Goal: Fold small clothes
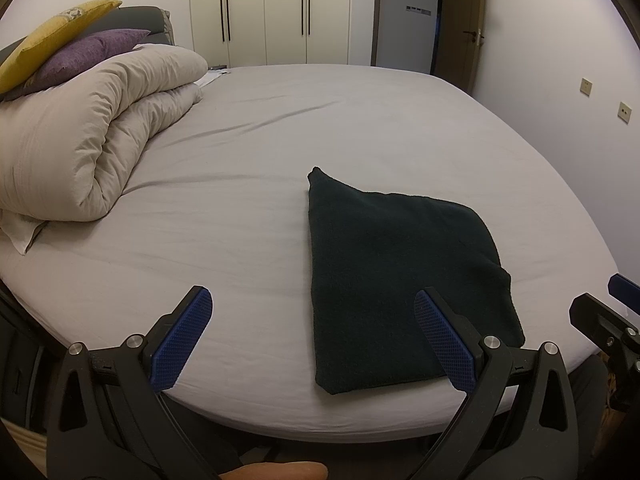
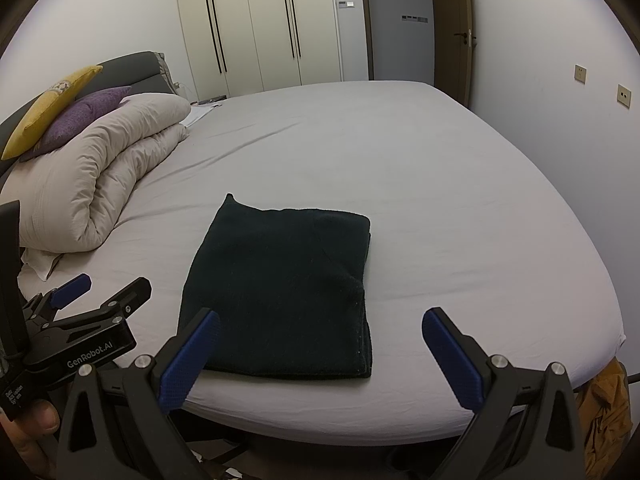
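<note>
A: Your bed (image 1: 360,128) fills both views, its grey sheet bare apart from the rolled beige duvet (image 1: 92,132) at the headboard. Where's the garment?

B: The dark folded cloth (image 2: 280,292) lies flat near the bed's front edge. Your left tool (image 1: 312,336) gapes wide with nothing in it; so does your right tool (image 2: 320,356).

A: Any difference between views?

B: Only the right wrist view shows orange fabric (image 2: 608,412) beside the bed, and "GenRobot.AI" printed on your left tool's body.

black-framed left tongs (image 1: 312,300) and right tongs (image 2: 320,320), blue textured pads, silver screws, white "genrobot.ai" lettering.
</note>
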Motion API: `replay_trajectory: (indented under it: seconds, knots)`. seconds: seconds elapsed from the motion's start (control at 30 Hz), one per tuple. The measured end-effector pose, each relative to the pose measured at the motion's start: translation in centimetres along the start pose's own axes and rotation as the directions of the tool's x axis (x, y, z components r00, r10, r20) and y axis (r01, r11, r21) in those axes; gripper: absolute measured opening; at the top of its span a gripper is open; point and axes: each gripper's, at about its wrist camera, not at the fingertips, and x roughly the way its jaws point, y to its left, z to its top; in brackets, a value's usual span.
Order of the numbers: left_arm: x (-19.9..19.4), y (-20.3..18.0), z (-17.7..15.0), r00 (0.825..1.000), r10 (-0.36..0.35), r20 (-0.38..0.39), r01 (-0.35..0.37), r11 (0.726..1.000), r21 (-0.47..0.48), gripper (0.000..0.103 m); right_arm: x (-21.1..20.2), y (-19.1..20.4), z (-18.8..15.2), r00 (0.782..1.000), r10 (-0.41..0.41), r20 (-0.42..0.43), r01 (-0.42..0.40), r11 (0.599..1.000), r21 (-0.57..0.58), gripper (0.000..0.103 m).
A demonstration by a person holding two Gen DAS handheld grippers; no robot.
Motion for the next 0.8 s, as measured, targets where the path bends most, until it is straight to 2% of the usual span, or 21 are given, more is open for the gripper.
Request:
replay_trajectory:
  seconds: [0.8]
  knots:
    - [-0.02, 0.0, -0.23, 1.0, -0.006, -0.006, 0.006, 1.0, -0.006, 0.103, -0.08, 0.48, -0.48, 1.0, 0.001, -0.004, -0.001, 1.0, 0.004, 0.103]
